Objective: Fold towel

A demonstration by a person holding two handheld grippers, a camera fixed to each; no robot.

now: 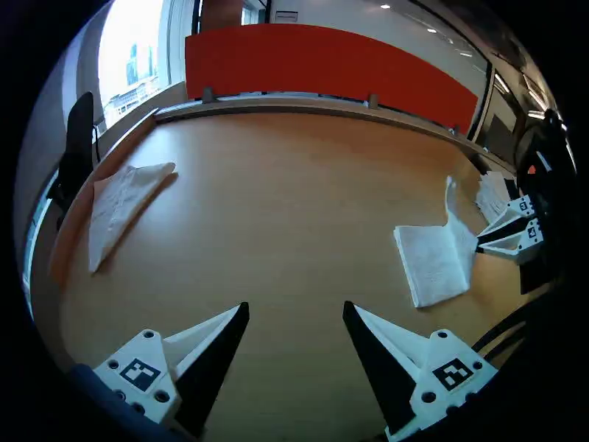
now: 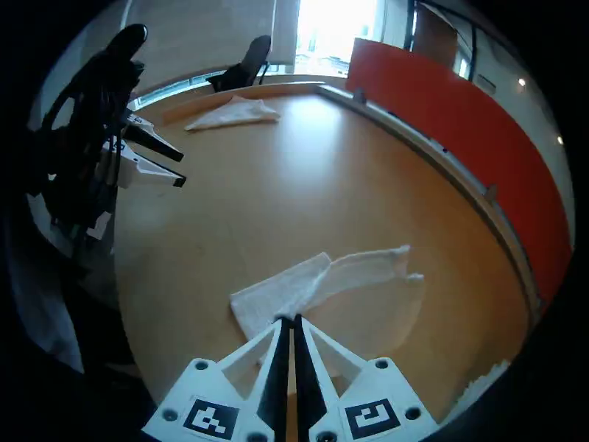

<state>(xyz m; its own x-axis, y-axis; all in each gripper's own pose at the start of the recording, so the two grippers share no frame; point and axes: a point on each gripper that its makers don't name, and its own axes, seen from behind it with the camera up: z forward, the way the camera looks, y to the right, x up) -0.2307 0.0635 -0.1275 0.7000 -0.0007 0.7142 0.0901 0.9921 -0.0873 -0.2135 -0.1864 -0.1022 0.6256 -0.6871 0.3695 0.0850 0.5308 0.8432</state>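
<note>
Towel (image 2: 294,291) edge between right gripper (image 2: 288,320) fingers (image 2: 278,361)

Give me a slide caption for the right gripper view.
Right gripper pinches the near edge of a partly folded white towel on a wooden table, left gripper open beyond.

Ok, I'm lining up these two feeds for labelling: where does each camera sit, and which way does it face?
Left gripper view: rides the open left tool, facing across the wooden table toward the red partition; right tool at far right.
Right gripper view: rides the right tool, shut on the half-folded towel, facing along the table toward a window; left tool at upper left.
Shared: table, partition, half-folded towel, far towel.
</note>
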